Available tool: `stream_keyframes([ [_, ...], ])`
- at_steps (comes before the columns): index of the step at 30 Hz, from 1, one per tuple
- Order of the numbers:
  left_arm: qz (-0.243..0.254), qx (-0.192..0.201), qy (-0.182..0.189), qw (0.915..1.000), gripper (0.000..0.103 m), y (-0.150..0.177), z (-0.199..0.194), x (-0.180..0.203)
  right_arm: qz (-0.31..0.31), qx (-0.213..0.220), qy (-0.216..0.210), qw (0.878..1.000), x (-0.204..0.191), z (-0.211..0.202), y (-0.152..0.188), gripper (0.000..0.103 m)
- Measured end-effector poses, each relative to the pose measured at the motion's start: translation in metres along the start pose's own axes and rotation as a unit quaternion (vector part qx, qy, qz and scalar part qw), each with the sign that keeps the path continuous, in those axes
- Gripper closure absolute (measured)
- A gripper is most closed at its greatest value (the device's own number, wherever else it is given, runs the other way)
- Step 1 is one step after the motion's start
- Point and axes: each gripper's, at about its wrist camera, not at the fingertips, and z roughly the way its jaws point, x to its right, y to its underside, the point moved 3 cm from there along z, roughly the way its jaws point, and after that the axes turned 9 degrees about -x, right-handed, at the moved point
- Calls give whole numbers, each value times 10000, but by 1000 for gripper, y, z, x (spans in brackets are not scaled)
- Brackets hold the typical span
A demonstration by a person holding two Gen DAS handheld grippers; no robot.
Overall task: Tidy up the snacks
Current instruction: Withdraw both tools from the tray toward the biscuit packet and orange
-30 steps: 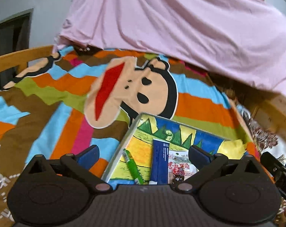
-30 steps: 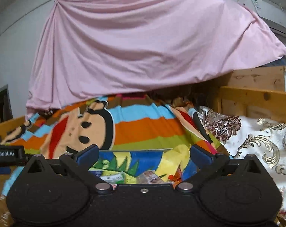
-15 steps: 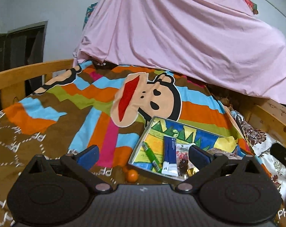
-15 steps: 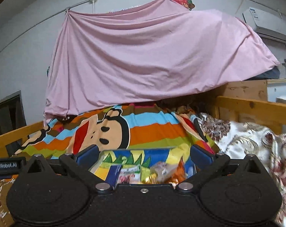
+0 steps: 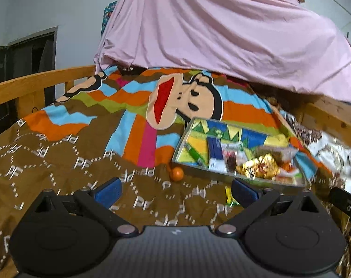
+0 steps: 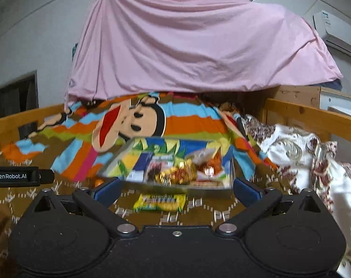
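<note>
A shallow tray (image 5: 187, 139) with a colourful printed bottom lies on the bed and holds several snack packets, among them a blue packet (image 5: 213, 155) and gold-wrapped ones (image 5: 261, 165). It also shows in the right wrist view (image 6: 119, 159). A small orange ball-shaped snack (image 5: 177, 174) lies on the blanket beside the tray's near left corner. A yellow-green packet (image 6: 159, 202) lies on the blanket in front of the tray. My left gripper (image 5: 176, 191) is open and empty, held back from the tray. My right gripper (image 6: 176, 190) is open and empty, just above the yellow-green packet.
The bed is covered by a striped monkey-print blanket (image 5: 129, 106). A wooden rail (image 5: 36, 81) runs along the left, another (image 6: 314, 113) along the right. A pink sheet (image 6: 187, 46) hangs behind. A floral quilt (image 6: 303, 157) lies at the right.
Both grippers have drawn back from the tray, so it looks smaller and farther. The orange snack and the yellow-green packet on the blanket have come into view. Both stayed open.
</note>
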Motion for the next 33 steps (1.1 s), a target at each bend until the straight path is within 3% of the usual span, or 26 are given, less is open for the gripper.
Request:
stream_keyframes([
  [14,23,-210,-261,9994,1,34,-3,-17,-259,-619,148,9976,-11,11,30,1],
  [33,-87,-364,-424,9984,1,35,28,-18,-715,-1028,104,9921,-25,40,34,1],
])
